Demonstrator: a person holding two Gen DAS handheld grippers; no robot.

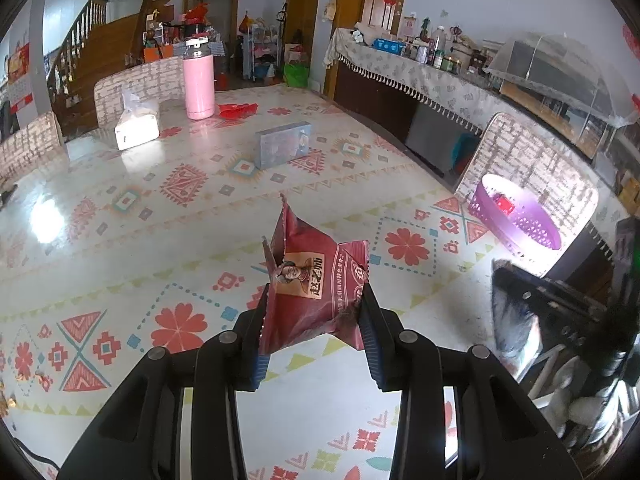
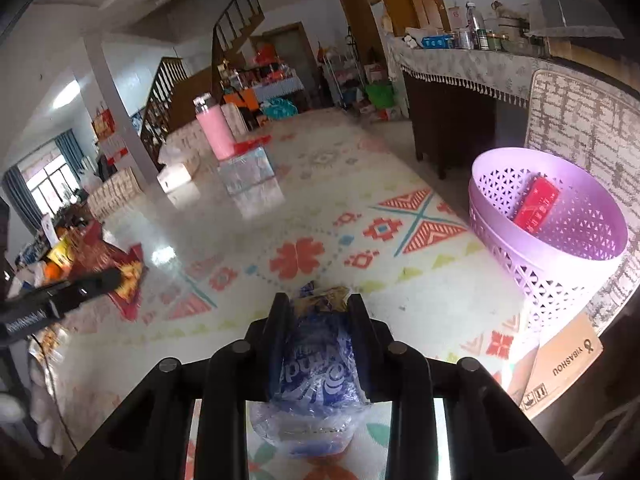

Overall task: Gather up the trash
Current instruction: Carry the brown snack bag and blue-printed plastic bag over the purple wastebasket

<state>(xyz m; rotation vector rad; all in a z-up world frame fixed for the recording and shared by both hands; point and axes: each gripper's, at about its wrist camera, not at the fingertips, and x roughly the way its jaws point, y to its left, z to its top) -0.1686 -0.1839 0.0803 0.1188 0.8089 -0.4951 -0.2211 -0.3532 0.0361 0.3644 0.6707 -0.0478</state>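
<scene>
Left wrist view: we're holding a dark red snack wrapper (image 1: 310, 286) in the left gripper (image 1: 314, 320), pads clamped on its lower edges, wrapper standing up off the table (image 1: 120, 240). Prob held by the bottom so it clears the tablecloth en route to the purple basket (image 1: 516, 220), which is sitting at the table's right edge w/ a red box (image 1: 503, 204) already in it. Pink bottle (image 1: 199, 80), tissue pack (image 1: 136, 122) and grey box (image 1: 283, 145) are staying far back, looking like non-trash. Right gripper is showing only as a dark blurred shape at right, can't read its state here.

Right wrist view: right gripper (image 2: 318, 344) is clamped on a crumpled blue plastic bag (image 2: 316, 384), fingers squeezing its middle. Bag's lower end is bulging below the fingers, so grip looks snug. Basket (image 2: 560, 272) is near, ahead-right, w/ cardboard (image 2: 568, 360) leaning beside it. Left gripper + wrapper at far left are blurred; bag's print is unreadable.
</scene>
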